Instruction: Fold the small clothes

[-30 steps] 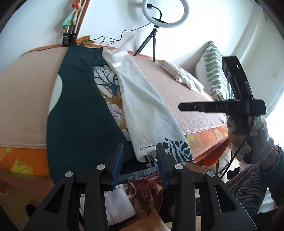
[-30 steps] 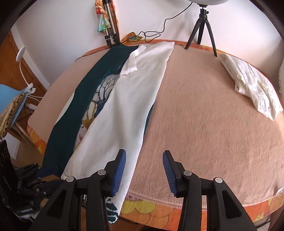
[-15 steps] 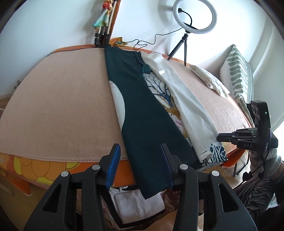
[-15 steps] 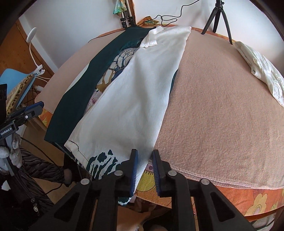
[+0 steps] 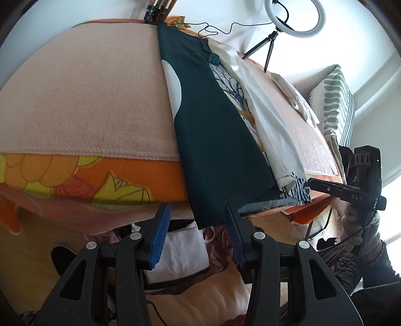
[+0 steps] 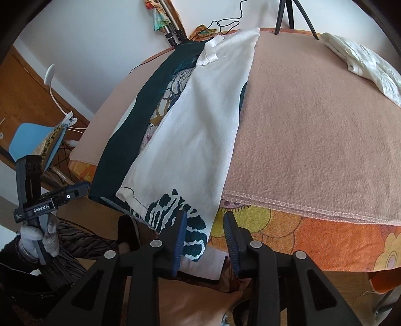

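Two low wrist views near the bed edge (image 5: 100, 155), sharing the clothes (image 6: 195, 130).

Black left gripper (image 5: 198, 233) and right gripper (image 6: 204, 237), blue ribbed pads, silver screws (white knit gloves, striped sleeves).

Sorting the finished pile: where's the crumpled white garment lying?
In the right wrist view, the crumpled white garment lies at the pink blanket's far right, beside the tripod.

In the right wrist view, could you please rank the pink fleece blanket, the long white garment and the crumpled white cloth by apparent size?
1. Pink fleece blanket
2. Long white garment
3. Crumpled white cloth, though it lies farthest away, so it is perhaps underrated.
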Demonstrator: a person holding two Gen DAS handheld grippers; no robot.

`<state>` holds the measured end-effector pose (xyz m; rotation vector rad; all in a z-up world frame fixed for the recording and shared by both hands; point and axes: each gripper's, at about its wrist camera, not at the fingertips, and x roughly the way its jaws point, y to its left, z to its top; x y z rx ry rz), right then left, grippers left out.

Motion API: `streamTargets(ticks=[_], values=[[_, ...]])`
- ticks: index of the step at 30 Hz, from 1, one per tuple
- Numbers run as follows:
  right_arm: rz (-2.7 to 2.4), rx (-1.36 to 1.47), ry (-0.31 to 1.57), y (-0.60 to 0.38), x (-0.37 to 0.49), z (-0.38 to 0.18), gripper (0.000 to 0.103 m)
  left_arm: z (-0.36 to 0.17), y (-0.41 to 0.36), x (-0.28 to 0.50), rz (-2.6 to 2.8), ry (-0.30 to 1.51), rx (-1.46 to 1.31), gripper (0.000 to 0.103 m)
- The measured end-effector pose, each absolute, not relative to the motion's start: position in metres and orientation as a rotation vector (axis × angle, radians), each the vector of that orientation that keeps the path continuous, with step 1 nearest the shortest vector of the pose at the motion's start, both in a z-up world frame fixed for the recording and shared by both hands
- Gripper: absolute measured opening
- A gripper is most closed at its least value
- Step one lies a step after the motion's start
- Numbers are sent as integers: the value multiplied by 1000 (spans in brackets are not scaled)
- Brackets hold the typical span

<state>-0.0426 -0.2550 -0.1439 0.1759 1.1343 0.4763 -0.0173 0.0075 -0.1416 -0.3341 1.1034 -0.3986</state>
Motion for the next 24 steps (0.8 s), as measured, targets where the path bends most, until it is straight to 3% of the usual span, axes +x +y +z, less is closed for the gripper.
streamTargets(ticks=[8,13,18,21,24], values=[[557,369,1206,-267,-50,-153,34,-148,14,-12,-470,1181,-453,44],[584,407,1256,-264,-44,-164,45,-159,18,-3,-464,1229,-517,44],[620,489,1303,-262,-33,-177,45,-161,19,0,-480,1230,-554,44],[635,505,1310,-258,-32,-180,36,-159,16,0,-501,1223,-565,40],[648,560,1316,-257,-32,-183,22,-159,18,2,-507,1223,-589,15]])
